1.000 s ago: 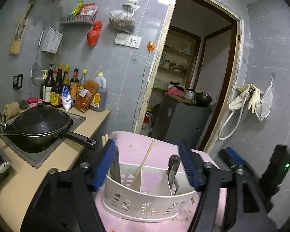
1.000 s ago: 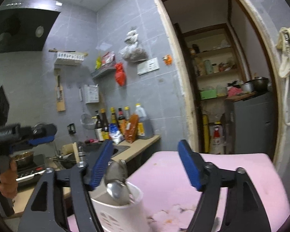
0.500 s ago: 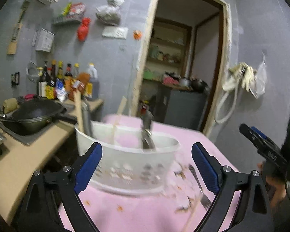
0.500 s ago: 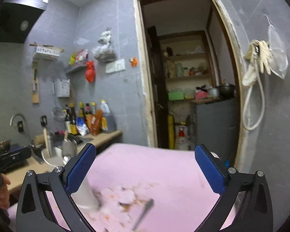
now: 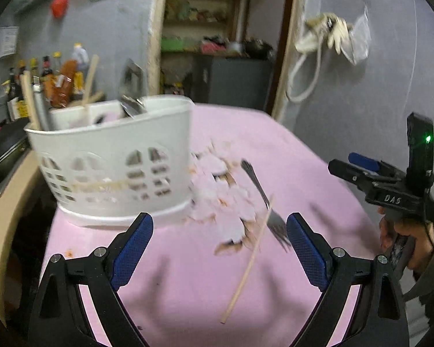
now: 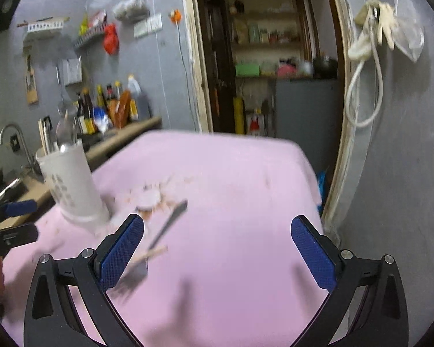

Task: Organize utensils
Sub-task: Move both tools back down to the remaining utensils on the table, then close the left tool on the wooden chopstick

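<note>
A white utensil basket [image 5: 110,156] stands on the pink table [image 5: 188,289], with chopsticks and spoons upright in it. A metal fork [image 5: 263,199] and a single wooden chopstick [image 5: 248,263] lie loose to its right. My left gripper [image 5: 220,251] hovers over the table with its jaws wide, closing a little, gripping nothing. The chopstick lies on the table below the gap. My right gripper [image 6: 217,254] is likewise wide, closing slightly, and empty. In its view the fork [image 6: 162,237] and chopstick [image 6: 150,254] lie by its left finger, the basket [image 6: 72,185] further left.
A worn, flaking patch [image 5: 222,196] marks the table cover beside the basket. A counter with sauce bottles [image 6: 110,110] and a sink tap [image 6: 11,136] runs along the left. A doorway [image 6: 269,57] is behind the table. Gloves and a hose [image 6: 373,37] hang on the right wall.
Both grippers have drawn back from the basket, tilted downward and spread their jaws wider. The fork and the loose chopstick have come into view on the table.
</note>
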{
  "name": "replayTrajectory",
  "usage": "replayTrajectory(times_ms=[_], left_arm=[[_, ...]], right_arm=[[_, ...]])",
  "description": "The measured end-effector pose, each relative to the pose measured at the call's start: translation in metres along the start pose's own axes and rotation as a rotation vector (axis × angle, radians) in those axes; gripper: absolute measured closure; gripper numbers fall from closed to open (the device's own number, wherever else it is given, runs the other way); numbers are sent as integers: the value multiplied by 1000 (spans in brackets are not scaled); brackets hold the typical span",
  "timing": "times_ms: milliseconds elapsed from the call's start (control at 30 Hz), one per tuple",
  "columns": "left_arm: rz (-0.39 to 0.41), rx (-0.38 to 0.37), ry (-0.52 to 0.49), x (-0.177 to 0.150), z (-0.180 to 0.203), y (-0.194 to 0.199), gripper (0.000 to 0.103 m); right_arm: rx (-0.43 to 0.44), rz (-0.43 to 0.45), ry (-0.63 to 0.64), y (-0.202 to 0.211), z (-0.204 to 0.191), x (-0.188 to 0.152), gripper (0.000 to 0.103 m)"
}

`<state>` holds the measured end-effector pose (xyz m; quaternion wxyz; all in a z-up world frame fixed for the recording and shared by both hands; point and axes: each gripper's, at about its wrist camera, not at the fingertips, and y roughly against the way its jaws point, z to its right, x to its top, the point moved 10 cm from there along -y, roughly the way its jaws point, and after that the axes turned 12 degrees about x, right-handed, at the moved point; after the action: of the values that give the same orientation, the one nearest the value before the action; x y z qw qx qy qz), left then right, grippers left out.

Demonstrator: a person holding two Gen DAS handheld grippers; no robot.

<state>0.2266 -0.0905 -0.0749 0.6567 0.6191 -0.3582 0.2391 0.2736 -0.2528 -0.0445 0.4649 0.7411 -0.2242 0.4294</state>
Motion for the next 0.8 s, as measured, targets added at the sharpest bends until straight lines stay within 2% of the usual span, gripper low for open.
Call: replayTrajectory(times_ms=[67, 133, 200, 333, 467, 567, 633, 800], left_arm=[[-35, -14, -29, -6, 8, -10, 23], [-84, -31, -66, -14, 17, -20, 38], [-123, -46, -96, -20, 25, -29, 48], [-183, -74, -154, -30, 40, -43, 65], [-244, -45, -194, -40, 44, -60, 74], [-241, -14, -207, -40, 42, -66, 81], [-241, 12, -195, -40, 36, -69, 93], [-249, 4, -123, -40, 23, -67, 100]], right_arm=[[22, -36, -19, 1, 1, -11, 10], [37, -73, -28, 1, 3, -22, 17], [57, -107, -32, 1, 1, -31, 24], [81, -140, -26, -1, -7, -36, 29], [93, -177, -7, -7, -12, -42, 34], [99, -201, -1, -12, -15, -44, 37], [104, -214, 0, -15, -16, -46, 39], [110, -257, -12, -27, -16, -49, 50]])
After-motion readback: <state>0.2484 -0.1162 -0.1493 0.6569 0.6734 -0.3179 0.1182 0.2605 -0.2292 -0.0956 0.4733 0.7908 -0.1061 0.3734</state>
